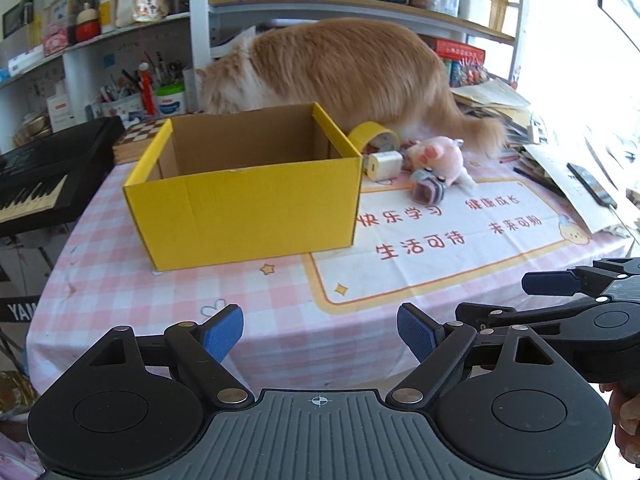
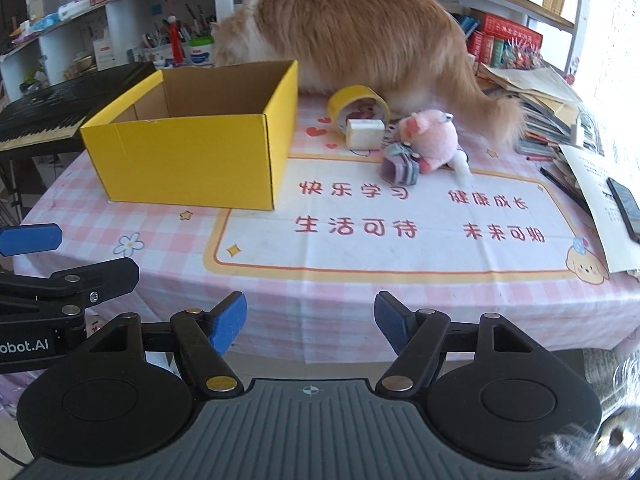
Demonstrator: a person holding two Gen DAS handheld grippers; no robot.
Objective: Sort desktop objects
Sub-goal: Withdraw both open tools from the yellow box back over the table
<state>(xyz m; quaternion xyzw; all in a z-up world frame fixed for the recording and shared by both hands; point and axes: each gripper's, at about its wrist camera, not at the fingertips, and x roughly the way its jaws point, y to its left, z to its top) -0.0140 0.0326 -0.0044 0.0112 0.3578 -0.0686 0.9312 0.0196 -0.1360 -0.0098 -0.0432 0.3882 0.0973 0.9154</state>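
Setting: pink checked tablecloth (image 2: 168, 236) on a desk before crowded shelves; an orange cat (image 2: 360, 36) stands at the far edge.
Left gripper (image 1: 320, 334): near edge, jaws spread wide, nothing between them.
Right gripper (image 2: 310, 320): near edge, jaws parted, empty.
Writing: cloth panel reads 快乐学习, 健康成长, 生活可待, 未来可期; the left gripper's body shows "obot.AI" in the right wrist view.
Yellow box (image 2: 188, 148): left, open-topped; no contents visible.
Objects to sort: far, right of the box, clustered.
Purple toy (image 2: 400, 166): small, likely light; grip across its sides.
Pink plush pig (image 2: 432, 136): soft, compressible; pinch the body.
White charger block (image 2: 366, 132): rigid, smooth, possibly slippery; grip flat faces.
Yellow tape roll (image 2: 356, 104): stiff ring, tipped up; grip across the rim.
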